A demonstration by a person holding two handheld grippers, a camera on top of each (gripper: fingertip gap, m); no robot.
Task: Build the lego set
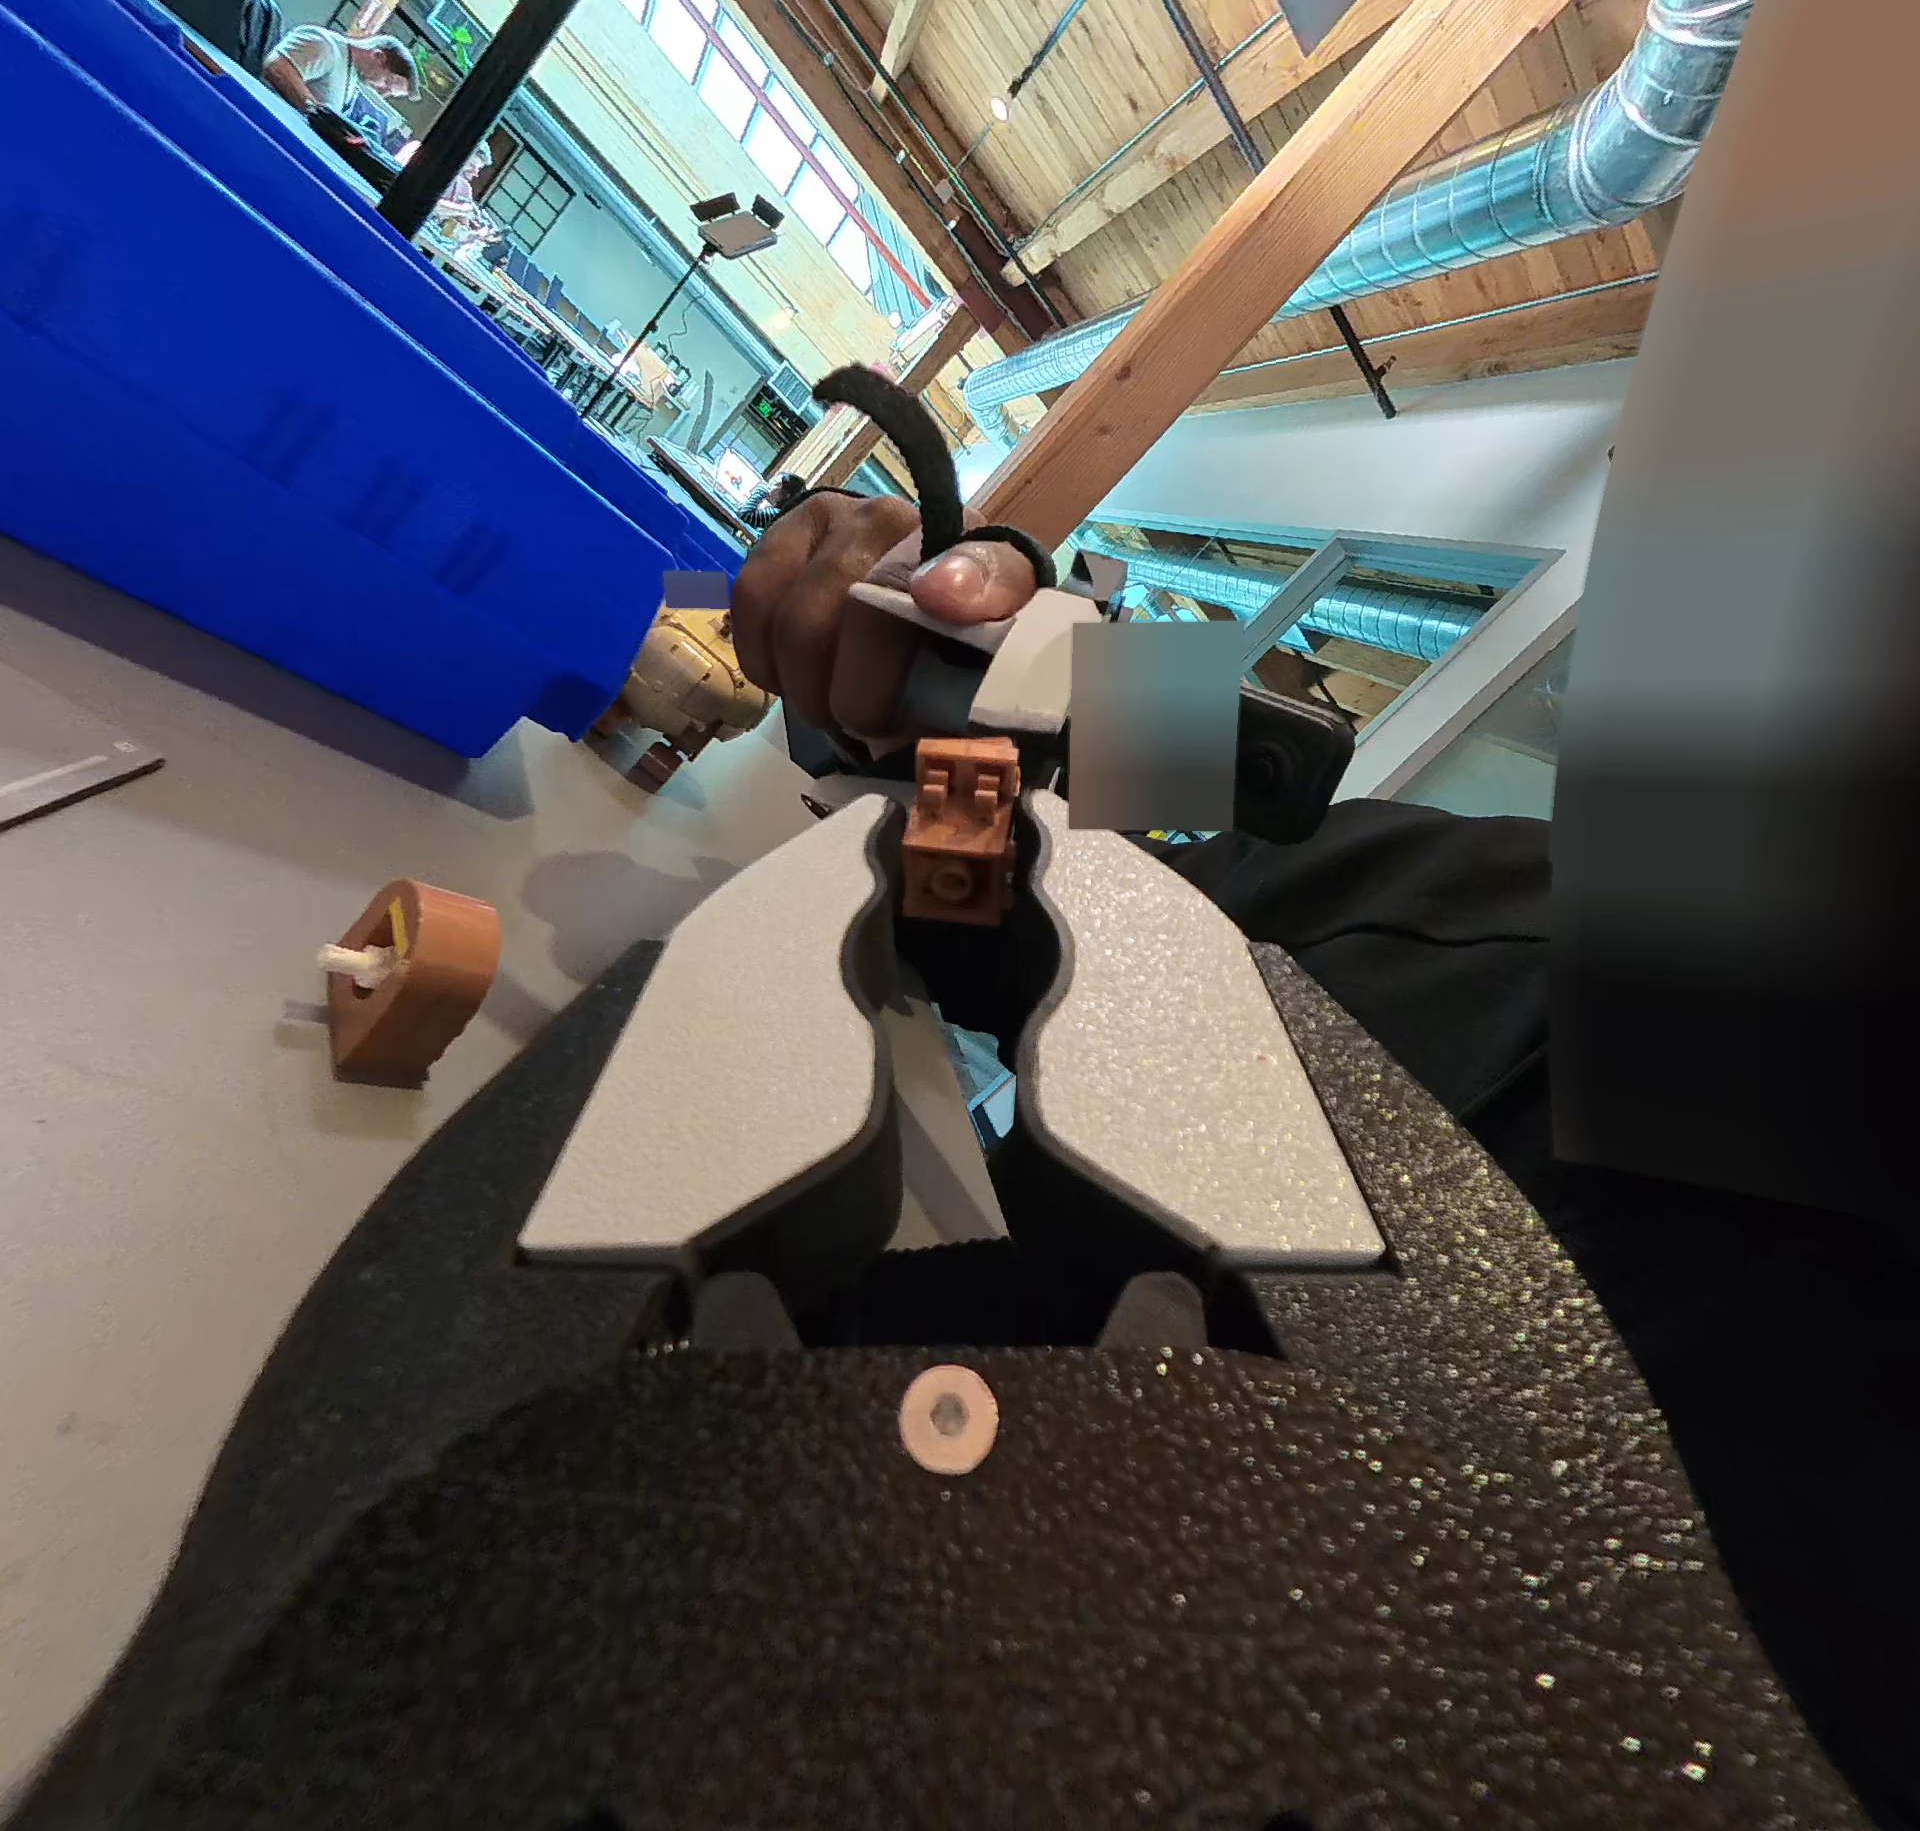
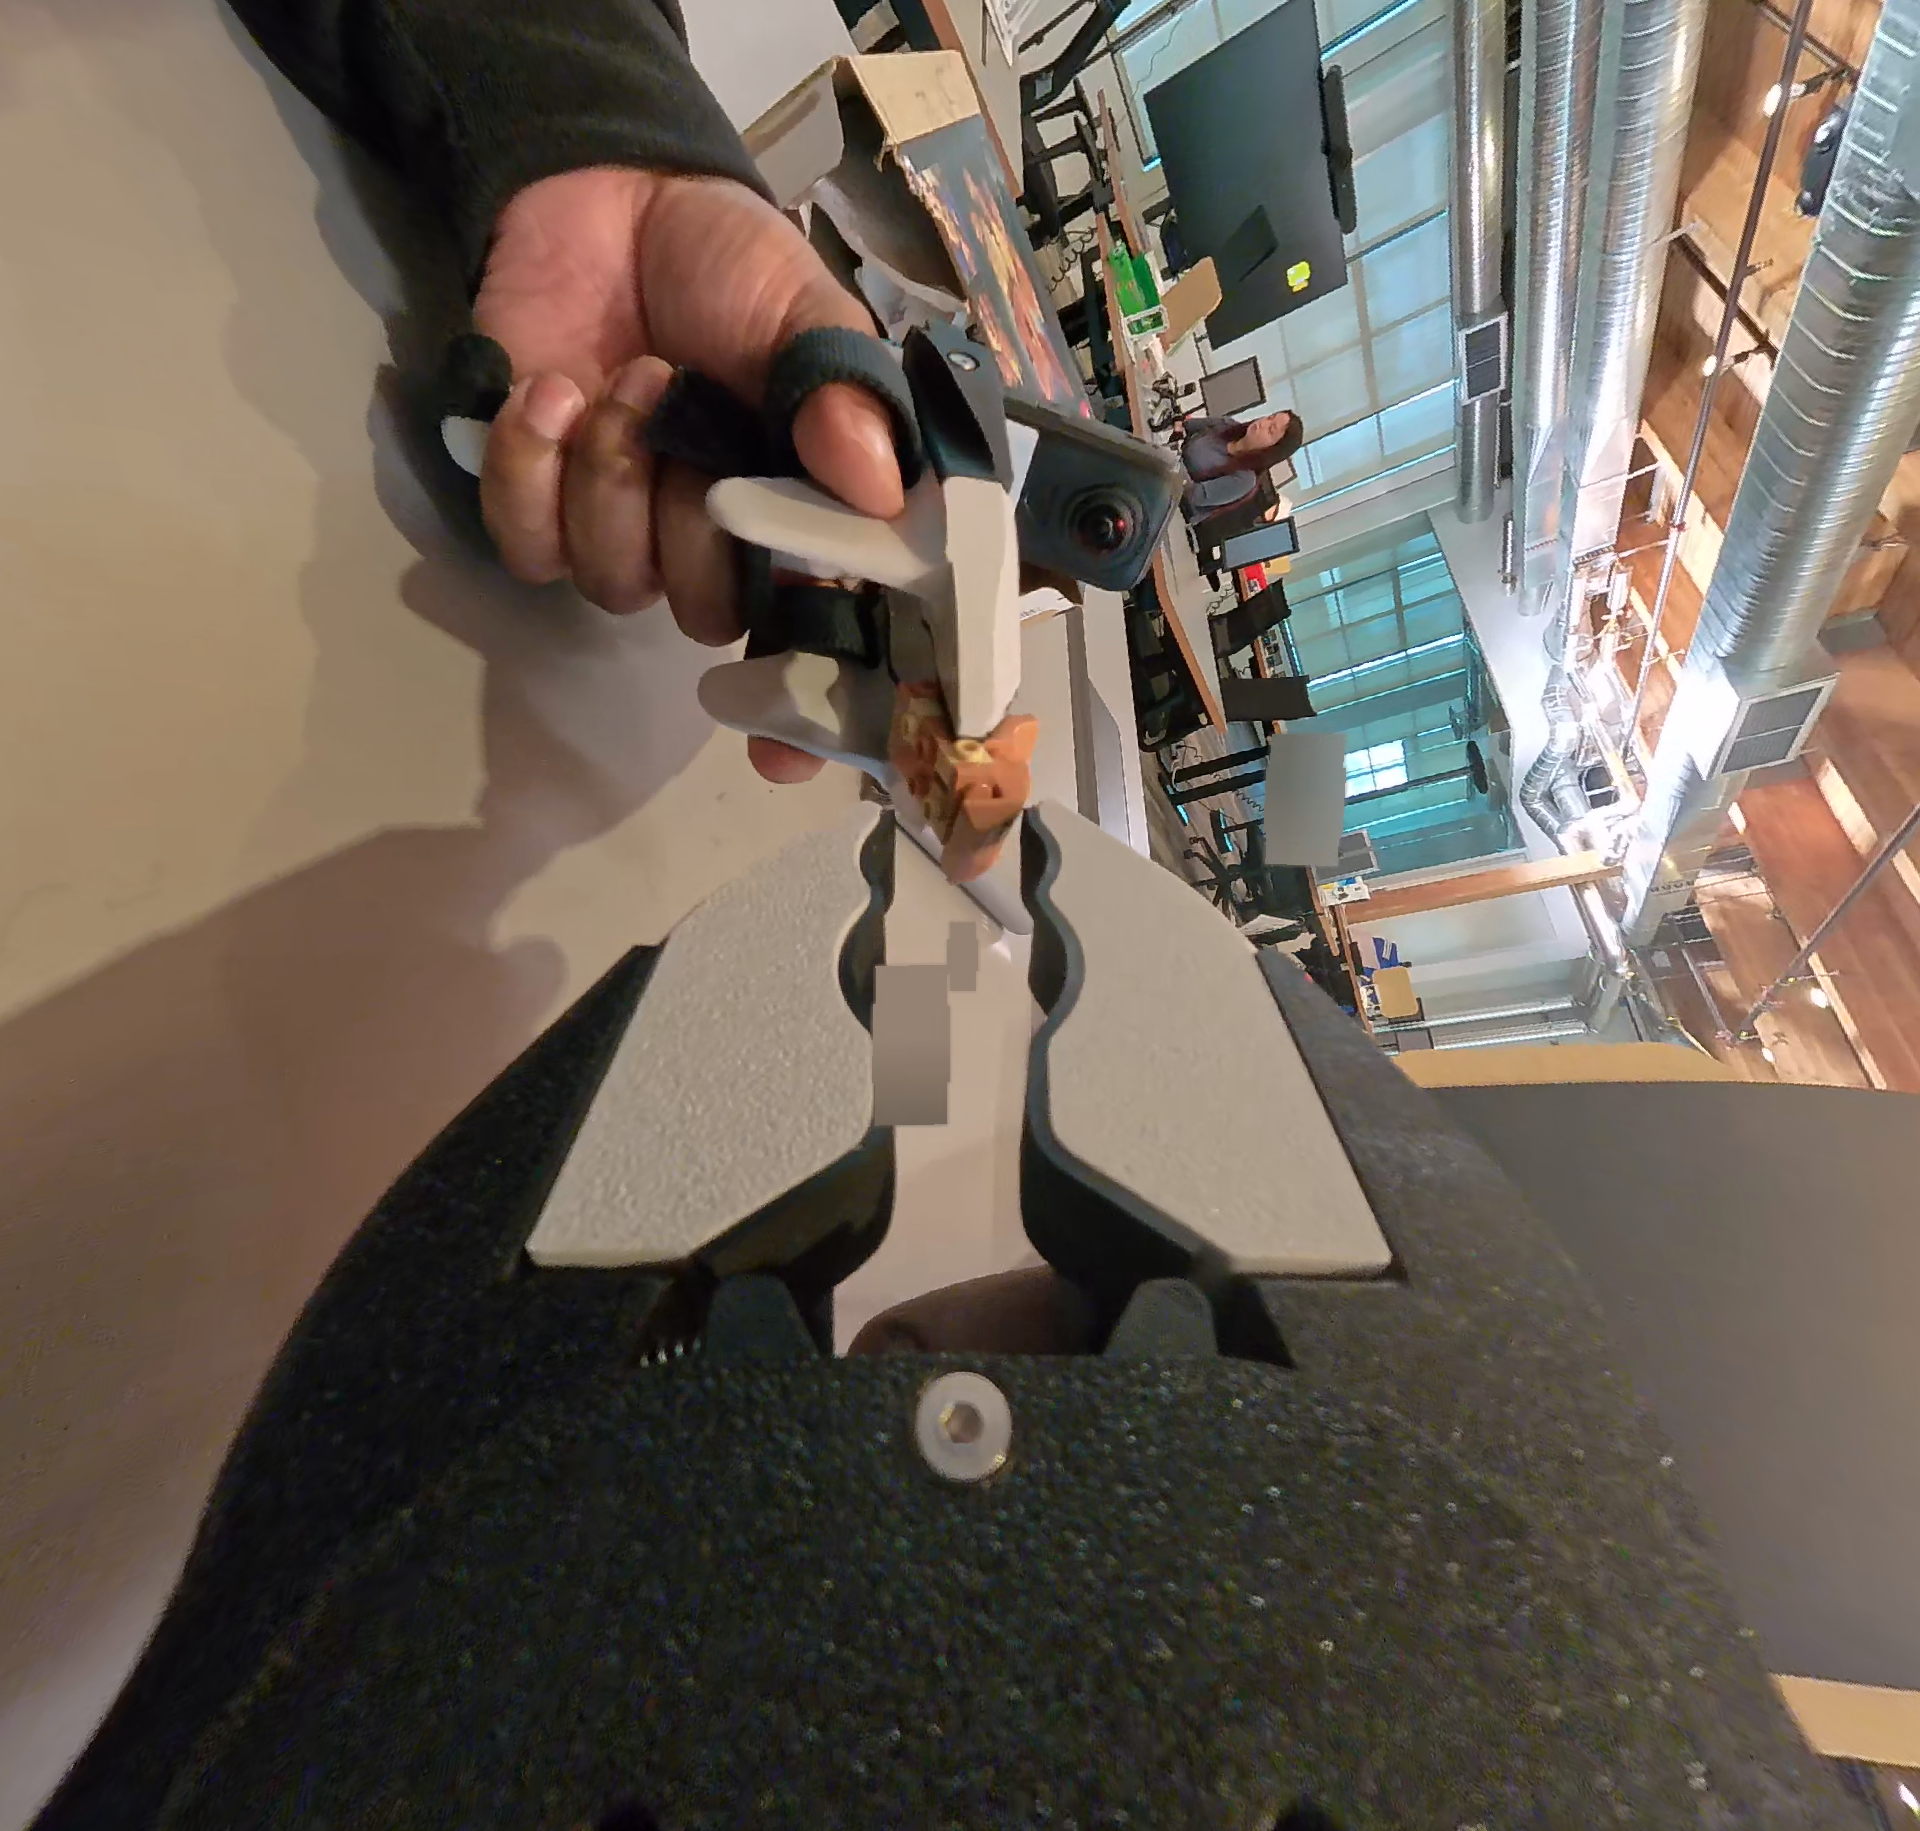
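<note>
Between your left gripper pads sits a brown brick piece, pinched w/ its clip end poking out. Right gripper fingers are spread around that piece, not pressing. Beyond, left: brown spool, blue bins.

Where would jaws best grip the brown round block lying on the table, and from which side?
Probably across the brown round block's curved rim, coming down from above. It lies tilted on the table, apart from other things, with a white peg sticking out of its flat face toward the left, so a grip on that face would likely foul the peg.
</note>
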